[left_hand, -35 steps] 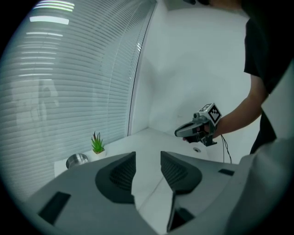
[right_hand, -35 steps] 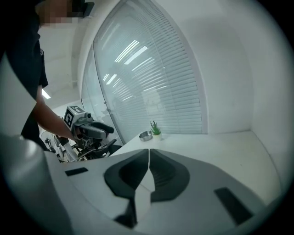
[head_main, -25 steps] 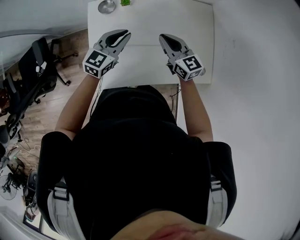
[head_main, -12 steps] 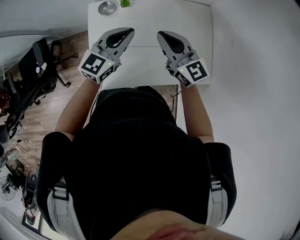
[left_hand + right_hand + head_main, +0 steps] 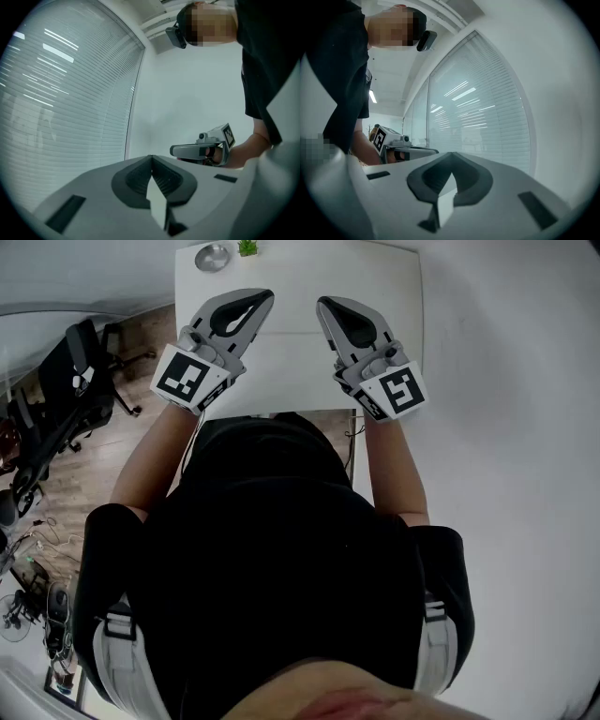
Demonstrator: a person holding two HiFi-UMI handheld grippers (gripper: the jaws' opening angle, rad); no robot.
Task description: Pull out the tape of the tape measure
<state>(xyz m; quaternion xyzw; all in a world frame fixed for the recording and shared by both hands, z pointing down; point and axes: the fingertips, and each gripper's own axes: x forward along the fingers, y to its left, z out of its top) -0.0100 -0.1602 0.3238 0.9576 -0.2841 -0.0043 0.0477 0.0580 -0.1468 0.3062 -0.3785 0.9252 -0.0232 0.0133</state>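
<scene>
Left claw (image 5: 265,298): jaws closed pad to pad, nothing between them. Right claw (image 5: 324,304): likewise closed and empty. Both are held side by side, apart, over the near half of the white table (image 5: 292,371), tips pointing away from the person. Each gripper view sees only wall, window blinds (image 5: 70,93) and the other claw, with no table surface, so both seem to be well above it and pointing about level. No tape measure can be told for certain. The likeliest candidate is a small round silvery thing (image 5: 214,256) at the table's far left corner, too small to confirm, with a small green thing (image 5: 247,247) just beside it. If that is the tape measure, it lies ahead of and below the left claw, slightly to its left. The left claw is clearly the nearer. The case looks round, so no long axis shows, and no drawn-out tape is visible. Empty closed claws fit either an approach or a tape let go and wound back in. Against the earlier head-view frame, both claws show larger and nearer the camera, so they have risen; the far-corner things lie as before.
</scene>
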